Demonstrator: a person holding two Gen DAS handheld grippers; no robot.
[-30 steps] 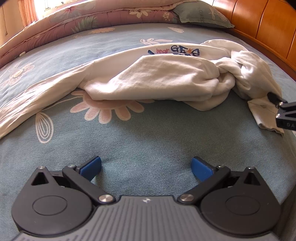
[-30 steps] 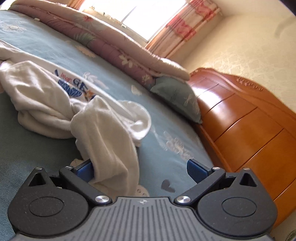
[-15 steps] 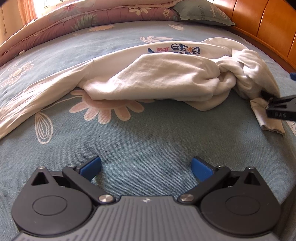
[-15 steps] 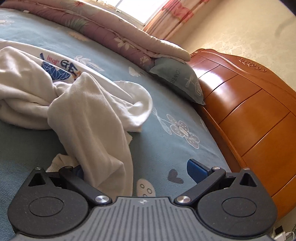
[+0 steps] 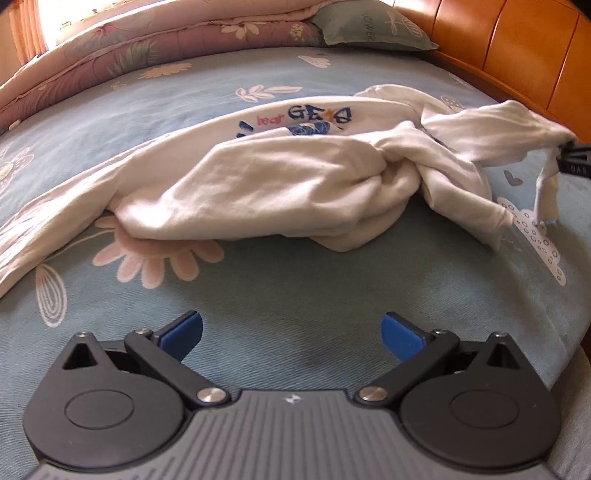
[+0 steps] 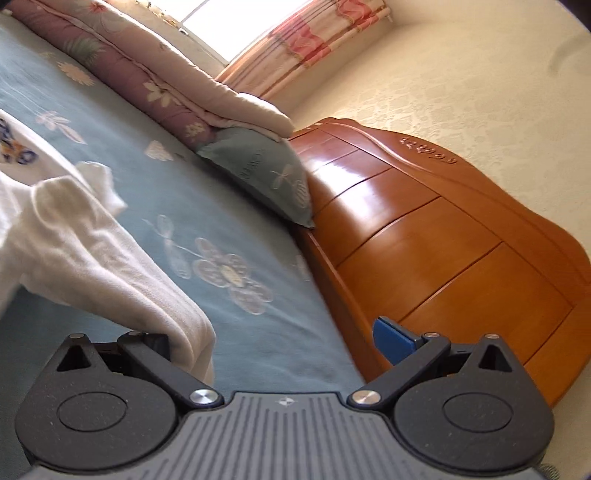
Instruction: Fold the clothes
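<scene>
Lifted since a second ago, one sleeve of the white T-shirt point(image 5: 295, 184) hangs from the right gripper point(image 5: 574, 158); the rest lies crumpled on the bedsheet point(image 5: 295, 288), and the left gripper point(image 5: 291, 332) is spread empty. Right view: the sleeve point(image 6: 110, 266) drapes over the left finger; the jaws look wide apart, so the grip is unclear. Folding has hardly begun.

Bright window point(image 6: 218, 29) backlight; headboard point(image 6: 388, 206) glare; fisheye edges warped.

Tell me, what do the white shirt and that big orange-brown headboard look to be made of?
The white shirt looks like soft cotton knit: matte, limp, creased, with a printed design. The headboard looks like varnished wood: glossy orange-brown panels reflecting the window light, with a carved motif. Neither can be confirmed by sight.
</scene>
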